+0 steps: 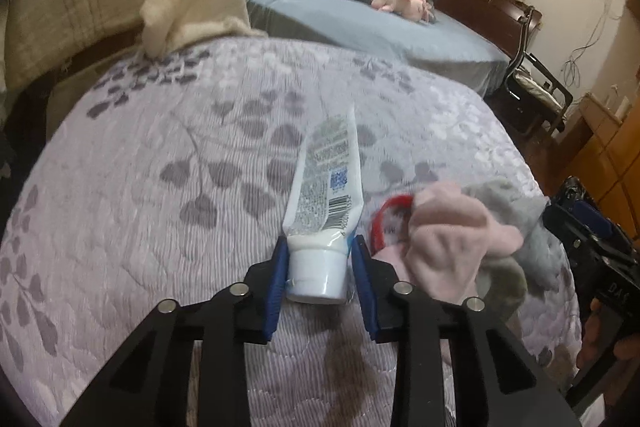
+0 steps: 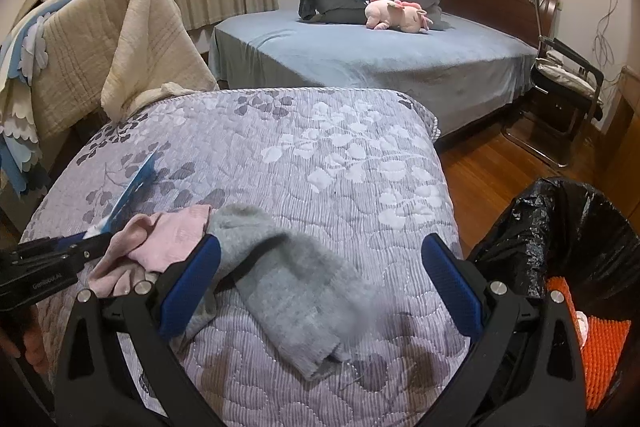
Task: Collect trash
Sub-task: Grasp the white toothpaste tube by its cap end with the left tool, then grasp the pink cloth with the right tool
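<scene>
A beige blanket (image 2: 120,39) hangs over furniture at the far left. Nearer, a lilac quilted bed (image 2: 320,155) fills the middle of both views. On its left part the left tool (image 1: 320,259) grips a white tube (image 1: 324,195) by the cap end, its blue pads pressed on either side; the tube's crimped end points away and tilts upward. Just right of the tube lie a red ring (image 1: 384,219), a pink cloth (image 1: 452,243) and a grey sock (image 2: 288,275), bunched together and touching. The right tool (image 2: 320,287) hovers above the sock with its jaws spread wide, holding nothing. At the right edge, beside the bed, stands a bin lined with a black bag (image 2: 560,239), something orange inside.
</scene>
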The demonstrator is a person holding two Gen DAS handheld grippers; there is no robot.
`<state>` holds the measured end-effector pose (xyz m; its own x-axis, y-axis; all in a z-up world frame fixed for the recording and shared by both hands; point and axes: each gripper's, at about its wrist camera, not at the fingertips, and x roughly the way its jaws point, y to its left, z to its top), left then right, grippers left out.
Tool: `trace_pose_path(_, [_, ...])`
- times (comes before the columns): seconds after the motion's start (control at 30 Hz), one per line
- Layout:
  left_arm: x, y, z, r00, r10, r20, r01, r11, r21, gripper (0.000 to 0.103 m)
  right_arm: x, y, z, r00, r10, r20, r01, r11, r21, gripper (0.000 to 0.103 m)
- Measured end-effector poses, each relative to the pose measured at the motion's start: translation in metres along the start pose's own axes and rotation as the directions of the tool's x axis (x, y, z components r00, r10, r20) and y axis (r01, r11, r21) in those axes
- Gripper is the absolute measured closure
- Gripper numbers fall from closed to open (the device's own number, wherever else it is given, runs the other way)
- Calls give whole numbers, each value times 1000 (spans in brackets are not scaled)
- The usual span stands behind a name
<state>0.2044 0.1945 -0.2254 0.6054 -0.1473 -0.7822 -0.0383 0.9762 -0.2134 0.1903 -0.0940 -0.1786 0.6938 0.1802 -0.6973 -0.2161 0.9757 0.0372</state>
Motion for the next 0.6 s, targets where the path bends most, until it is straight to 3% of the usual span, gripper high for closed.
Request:
trace_pose_path(0.07, [0,0,0,1000,0,4,0,1000,-5,68,0,1,0,1000,1,0,-1,1000,-4,5])
trace_pose_path(0.13, [2,-2,2,1000,6,3,-6,1000,7,54,0,1,0,1000,0,0,0,1000,-9,5])
trace_pose_path(0.23, [8,-5,5,1000,15,-2,-15,1000,12,48,0,2,0,1000,0,1,0,1000,-5,5])
trace_pose_path(0.57, [9,-6,3,1000,13,-4,-13,1000,7,52,-1,2,0,1000,5,-1,-5,1000,-7,5])
trace_pose_path(0.6, [10,-7,3,1000,12,-5,-12,1000,9,56,0,2,0,1000,6,-2,-6,1000,-8,5])
